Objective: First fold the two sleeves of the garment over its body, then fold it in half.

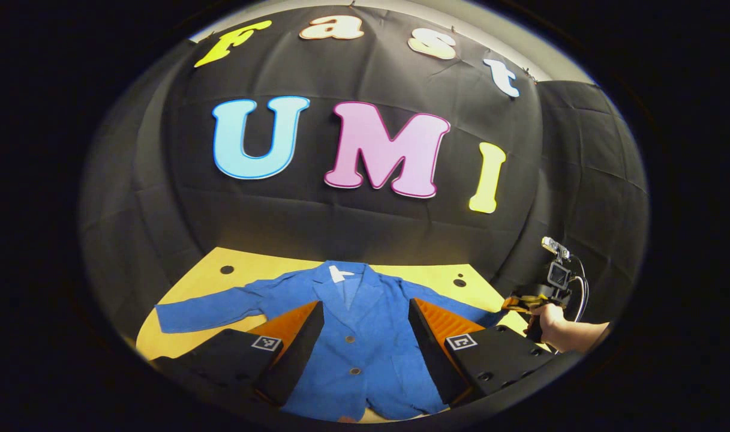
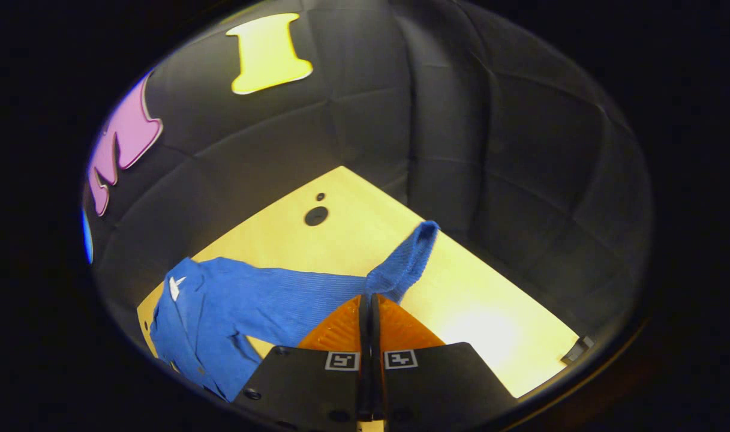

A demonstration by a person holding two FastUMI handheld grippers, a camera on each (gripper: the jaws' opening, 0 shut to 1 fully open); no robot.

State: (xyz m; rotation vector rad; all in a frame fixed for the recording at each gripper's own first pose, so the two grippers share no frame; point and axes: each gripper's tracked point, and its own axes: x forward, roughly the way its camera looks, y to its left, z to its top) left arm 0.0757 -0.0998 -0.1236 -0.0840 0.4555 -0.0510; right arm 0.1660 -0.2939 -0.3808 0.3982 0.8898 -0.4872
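A blue jacket lies front up on the yellow table, collar at the far side. One sleeve stretches flat out to the left. My left gripper hovers open over the jacket's body, fingers wide apart with nothing between them. At the far right a hand holds my right gripper at the other sleeve. In the right gripper view, the right gripper is shut on that sleeve a little short of the cuff, which sticks up past the fingertips. The jacket's body lies to the left.
The table has dark round holes near its far corners. The black cloth wall closes in right behind and beside the table. Bare tabletop lies to the right of the held sleeve.
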